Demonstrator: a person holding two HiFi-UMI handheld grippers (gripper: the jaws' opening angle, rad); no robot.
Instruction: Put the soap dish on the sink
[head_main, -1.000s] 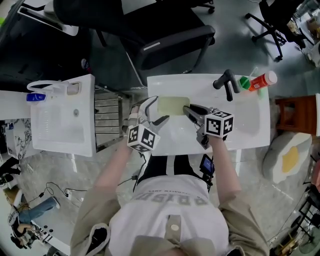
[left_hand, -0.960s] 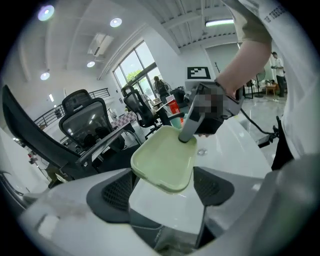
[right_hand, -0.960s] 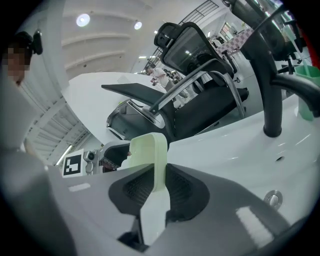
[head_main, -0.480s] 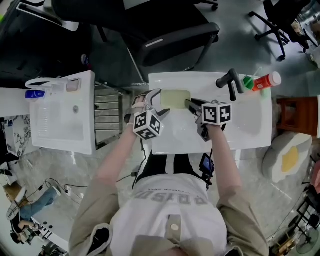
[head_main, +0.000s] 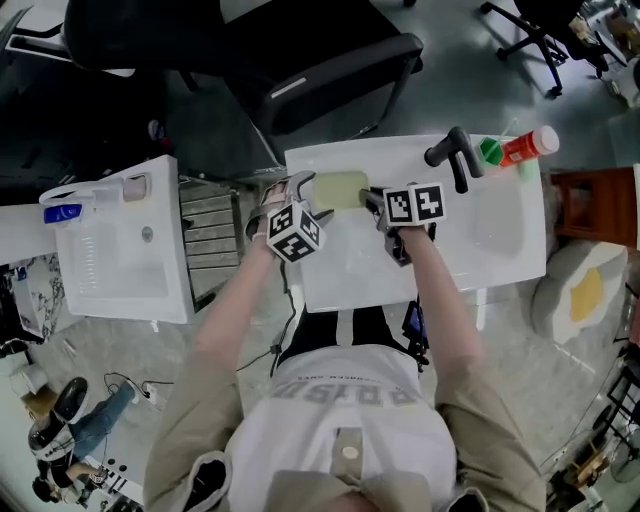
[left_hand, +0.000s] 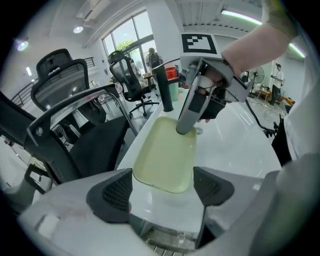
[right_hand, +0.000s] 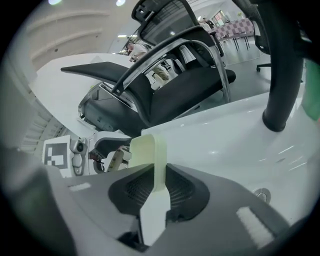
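The soap dish (head_main: 341, 189) is a pale yellow-green tray with rounded corners, hanging just over the back left part of the white sink (head_main: 480, 240). My right gripper (head_main: 372, 200) is shut on its right rim; in the right gripper view the rim (right_hand: 152, 165) stands edge-on, squeezed between the pads (right_hand: 187, 192). My left gripper (head_main: 305, 195) is open and wide. In the left gripper view the dish's near end (left_hand: 165, 155) lies between its tips (left_hand: 117, 192), and the right gripper (left_hand: 187, 125) shows at the far end.
A black faucet (head_main: 452, 155) stands at the sink's back rim, with a green cup (head_main: 490, 152) and a red bottle (head_main: 525, 147) to its right. A second white sink (head_main: 120, 250) is at the left. A black office chair (head_main: 320, 70) is behind the sink.
Both grippers have come down and moved toward the sink's back rim, carrying the dish with them. The right grip on the rim is unchanged.
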